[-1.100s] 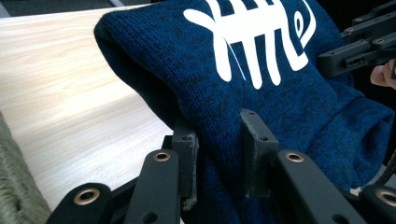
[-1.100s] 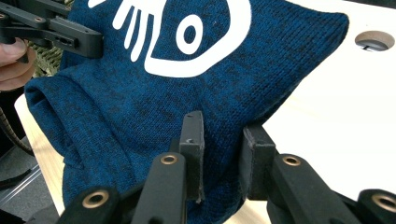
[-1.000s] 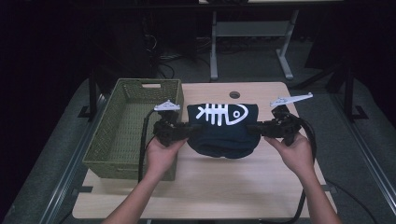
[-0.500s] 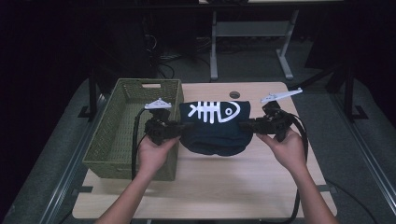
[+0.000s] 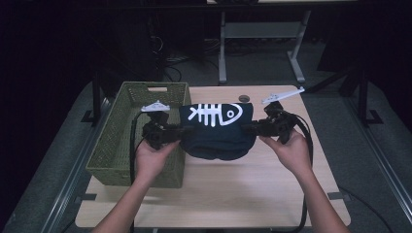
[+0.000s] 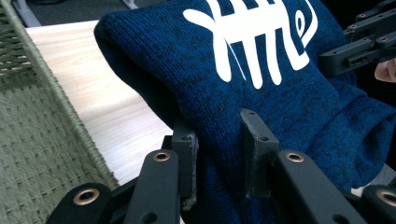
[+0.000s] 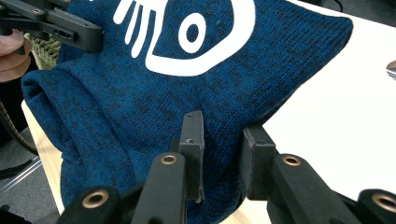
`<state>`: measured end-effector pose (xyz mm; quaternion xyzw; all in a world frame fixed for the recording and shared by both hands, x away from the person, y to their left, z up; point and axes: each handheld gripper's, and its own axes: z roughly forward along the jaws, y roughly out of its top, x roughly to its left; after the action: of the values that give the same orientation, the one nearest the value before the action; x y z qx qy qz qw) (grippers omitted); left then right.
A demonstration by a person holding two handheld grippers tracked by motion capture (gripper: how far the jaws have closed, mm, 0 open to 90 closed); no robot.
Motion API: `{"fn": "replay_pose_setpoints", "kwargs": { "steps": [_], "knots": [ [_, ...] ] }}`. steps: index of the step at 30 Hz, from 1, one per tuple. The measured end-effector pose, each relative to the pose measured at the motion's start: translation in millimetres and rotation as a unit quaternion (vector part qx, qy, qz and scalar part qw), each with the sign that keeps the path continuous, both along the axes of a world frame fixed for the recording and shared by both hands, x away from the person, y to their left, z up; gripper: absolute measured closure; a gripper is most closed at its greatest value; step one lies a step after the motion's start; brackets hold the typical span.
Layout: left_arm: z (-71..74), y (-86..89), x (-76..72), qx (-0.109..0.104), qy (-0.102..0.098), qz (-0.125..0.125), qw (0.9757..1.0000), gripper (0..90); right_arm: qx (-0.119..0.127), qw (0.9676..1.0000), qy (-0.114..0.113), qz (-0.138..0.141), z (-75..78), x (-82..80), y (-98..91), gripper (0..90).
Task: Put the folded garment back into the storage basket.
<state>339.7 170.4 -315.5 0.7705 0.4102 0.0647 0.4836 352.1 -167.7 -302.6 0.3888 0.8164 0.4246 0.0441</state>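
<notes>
Right now my left gripper (image 5: 180, 132) and right gripper (image 5: 248, 129) each pinch a side of the folded navy sweater (image 5: 217, 132) (white fishbone print on top), held above the table (image 5: 252, 189). Beside it, the green woven basket (image 5: 116, 141) holds nothing I can see.

Both forearms reach forward from the near edge. The left gripper (image 5: 180, 134) and right gripper (image 5: 248, 129) point inward toward each other, raised, jaws apparently clamped, each held in one hand.
</notes>
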Motion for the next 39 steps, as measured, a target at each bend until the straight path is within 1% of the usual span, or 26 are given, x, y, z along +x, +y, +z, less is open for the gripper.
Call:
{"fn": "replay_pose_setpoints", "kwargs": {
  "steps": [1, 2, 4, 11, 16, 17, 19, 23, 27, 28, 39],
  "knots": [
    [0.3, 0.8, -0.3, -0.002, 0.002, 0.003, 1.0000, 70.1, 0.001, 1.0000, 0.002, -0.001, 1.0, 0.2, 1.4, 73.6],
    [0.7, 2.4, -0.2, -0.001, 0.001, 0.003, 1.0000, 70.1, -0.001, 1.0000, -0.003, 0.002, 1.4, 0.9, 2.4, 73.6],
    [1.3, 4.5, -0.4, -0.002, 0.001, 0.005, 1.0000, 70.1, -0.001, 1.0000, 0.000, 0.001, 3.3, 1.3, 5.6, 73.6],
    [2.8, 12.6, -0.8, -0.001, -0.001, 0.011, 0.9999, 70.2, -0.002, 1.0000, -0.004, 0.006, 5.5, 3.1, 14.5, 73.7],
    [3.2, 18.2, -0.9, 0.001, 0.000, 0.013, 0.9999, 70.1, -0.001, 1.0000, 0.001, 0.007, 5.8, 4.4, 20.0, 73.7],
    [3.4, 18.7, -1.3, -0.002, 0.001, 0.016, 0.9999, 70.1, -0.003, 0.9999, -0.003, 0.010, 5.5, 5.3, 20.9, 73.6],
    [4.1, 20.6, -1.7, 0.000, -0.001, 0.017, 0.9999, 70.2, -0.001, 1.0000, 0.000, 0.008, 6.5, 5.4, 23.6, 73.6],
    [5.6, 24.5, -1.9, -0.002, -0.001, 0.019, 0.9998, 70.1, -0.003, 0.9999, -0.003, 0.011, 8.4, 5.7, 27.4, 73.6],
    [7.1, 27.5, -1.9, 0.000, -0.003, 0.021, 0.9998, 70.1, -0.003, 0.9999, -0.006, 0.013, 9.7, 7.0, 30.8, 73.6],
    [7.6, 28.5, -1.8, 0.002, -0.004, 0.021, 0.9998, 70.1, -0.003, 0.9999, -0.004, 0.012, 10.1, 7.0, 31.9, 73.6],
    [9.5, 38.2, -0.3, -0.001, -0.003, 0.027, 0.9996, 70.1, -0.004, 0.9998, -0.005, 0.018, 12.5, 11.1, 41.3, 73.6]
  ]
}}
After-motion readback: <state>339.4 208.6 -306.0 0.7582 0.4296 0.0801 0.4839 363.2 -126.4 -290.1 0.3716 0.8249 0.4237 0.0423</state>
